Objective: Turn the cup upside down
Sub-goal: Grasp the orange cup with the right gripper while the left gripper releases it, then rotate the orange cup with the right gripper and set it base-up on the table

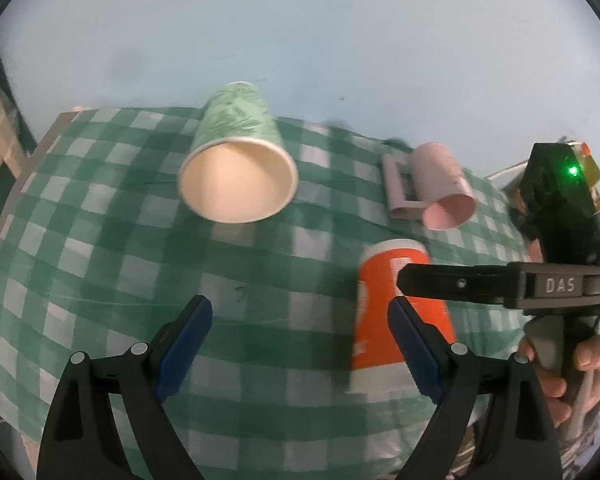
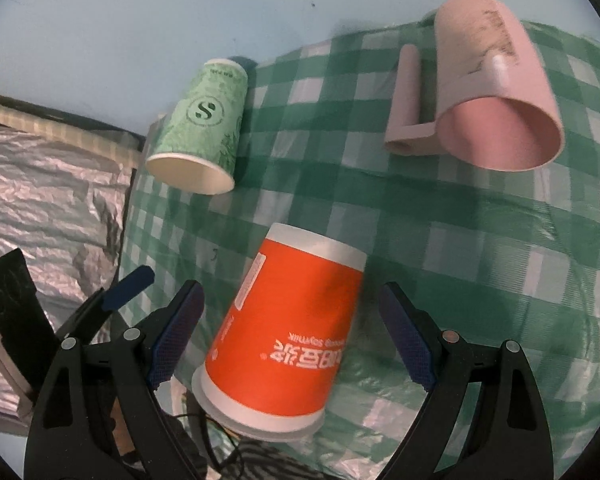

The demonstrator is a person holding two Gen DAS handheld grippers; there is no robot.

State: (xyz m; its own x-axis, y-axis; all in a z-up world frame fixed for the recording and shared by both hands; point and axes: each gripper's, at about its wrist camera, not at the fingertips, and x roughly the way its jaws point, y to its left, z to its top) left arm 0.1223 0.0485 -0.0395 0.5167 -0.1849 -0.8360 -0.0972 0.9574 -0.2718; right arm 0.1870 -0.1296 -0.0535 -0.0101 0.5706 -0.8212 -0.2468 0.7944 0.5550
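Nearest, the right gripper (image 2: pixel 290 336) stands wide open around an orange paper cup (image 2: pixel 288 332) on the green checked tablecloth (image 2: pixel 480 248), its printing inverted, fingers apart from it. The left gripper (image 1: pixel 300 344) gapes empty beside it. The cup looks light and crushable, best pinched gently mid-wall; farther off lie a green paper cup (image 2: pixel 200 136) and a pink plastic mug (image 2: pixel 496 84).

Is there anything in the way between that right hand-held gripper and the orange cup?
Nothing visible. The orange cup sits between the open fingers of the right hand-held gripper. The green cup and pink mug lie farther off on the checked cloth.
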